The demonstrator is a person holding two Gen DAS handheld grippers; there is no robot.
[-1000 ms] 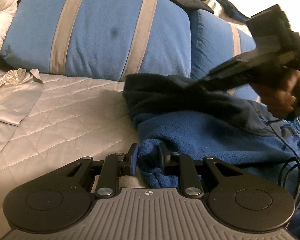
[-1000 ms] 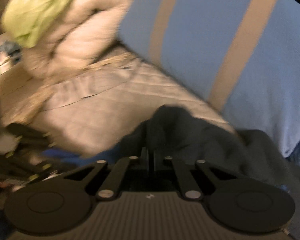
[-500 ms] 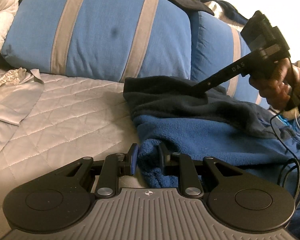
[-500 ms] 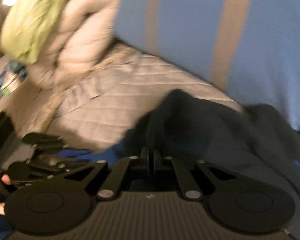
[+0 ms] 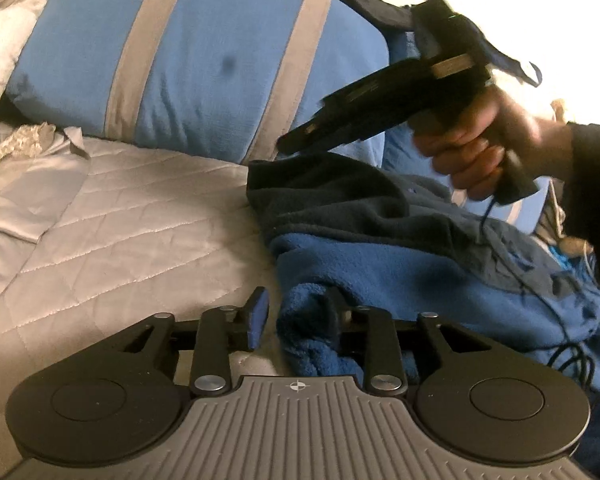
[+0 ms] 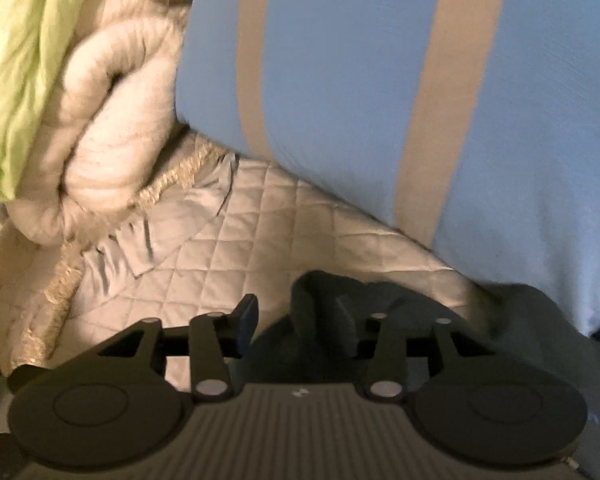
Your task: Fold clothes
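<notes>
The right gripper (image 5: 296,142) has let go of the dark fold and lifted off it, its jaws now spread. The blue fleece garment (image 5: 400,264) lies bunched on the quilted bed (image 5: 132,232), right of centre, near the striped pillow (image 5: 204,56). The left gripper (image 5: 296,312) is spread around the near hem, not pinching. Close on one layer only before pulling the hem flat.
</notes>
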